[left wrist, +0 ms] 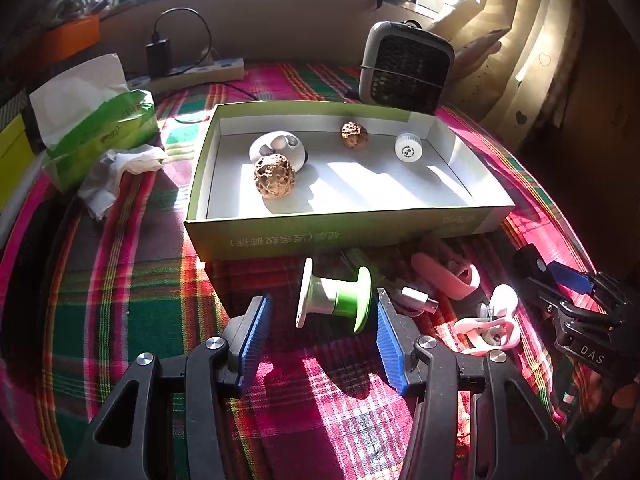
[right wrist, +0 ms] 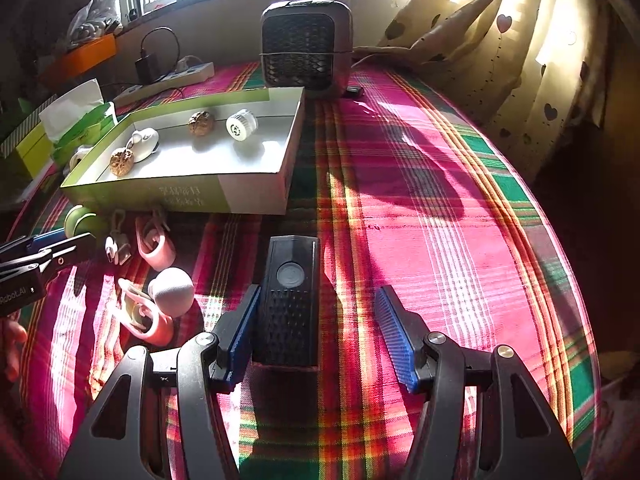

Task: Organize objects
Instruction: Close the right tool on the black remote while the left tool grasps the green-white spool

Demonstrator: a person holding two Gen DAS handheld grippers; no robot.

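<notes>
While the left gripper (left wrist: pixel 320 334) hangs low over the plaid cloth (left wrist: pixel 132 280) with its blue pads spread wide and nothing between them, the green and white spool (left wrist: pixel 334 300) lies on its side just ahead of the fingertips, near the front wall of the open cardboard box (left wrist: pixel 320 236). My reading is that the step in hand is the approach to a pick: the spool looks like the next loose thing bound for the box. That move calls for easing forward until both pads flank the spool's waist, then closing, lifting over the box wall and setting it down inside.

Over on the right, the right gripper (right wrist: pixel 316 332) is likewise released, jaws apart, with a black remote-like device (right wrist: pixel 290 300) lying lengthwise between them; its left pad sits against or just beside the device's edge, while the right pad stands clear. It seems poised to close on it.

Beyond the spool, pink clips (left wrist: pixel 460 280) and a USB plug (left wrist: pixel 420 300) lie on the cloth. Inside the box already rest two walnuts (left wrist: pixel 275 178), a white earbud case (left wrist: pixel 276 146) and a white cap (left wrist: pixel 408 146).
</notes>
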